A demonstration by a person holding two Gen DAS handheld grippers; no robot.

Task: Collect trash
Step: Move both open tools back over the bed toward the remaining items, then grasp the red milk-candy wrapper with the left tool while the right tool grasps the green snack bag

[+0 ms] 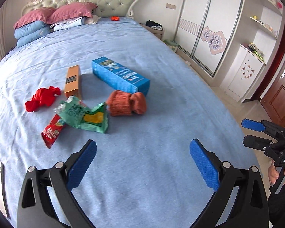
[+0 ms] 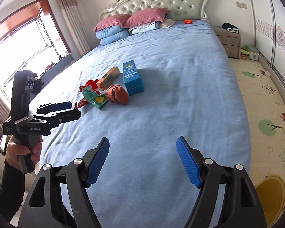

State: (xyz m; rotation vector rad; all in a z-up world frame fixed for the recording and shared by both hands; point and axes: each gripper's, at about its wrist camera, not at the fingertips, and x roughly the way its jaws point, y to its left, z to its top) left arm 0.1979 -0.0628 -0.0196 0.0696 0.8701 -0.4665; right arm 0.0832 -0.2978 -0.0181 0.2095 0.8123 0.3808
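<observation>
Trash lies in a loose cluster on the bed (image 1: 161, 95), ahead of both grippers: a green wrapper (image 1: 85, 115) overlapping a red wrapper (image 1: 51, 133), an orange box (image 1: 73, 80) behind them, and a blue box (image 1: 119, 76) to the right. A red cloth (image 1: 41, 98) and a rust sock (image 1: 126, 103) sit among them — probably not trash, so best left alone.

The left gripper (image 1: 142, 163) hovers over bare sheet short of the pile, jaws spread wide and empty. The right gripper (image 2: 142, 161) is likewise wide apart and holding nothing, further back from the cluster and nearer the bed's edge. No bin shows in either view.

The step in hand looks like the first approach. The left gripper is closer, and the green wrapper is the nearest piece — a sensible first target. To do it well, come in low and pinch a raised, crumpled fold rather than a flat edge, since thin foil lying on soft bedding gives little to bite. Keep the fingers clear of the sheet so it is not gathered up too. The red wrapper is partly tucked under the green one and may drag along; lift slowly and check.
</observation>
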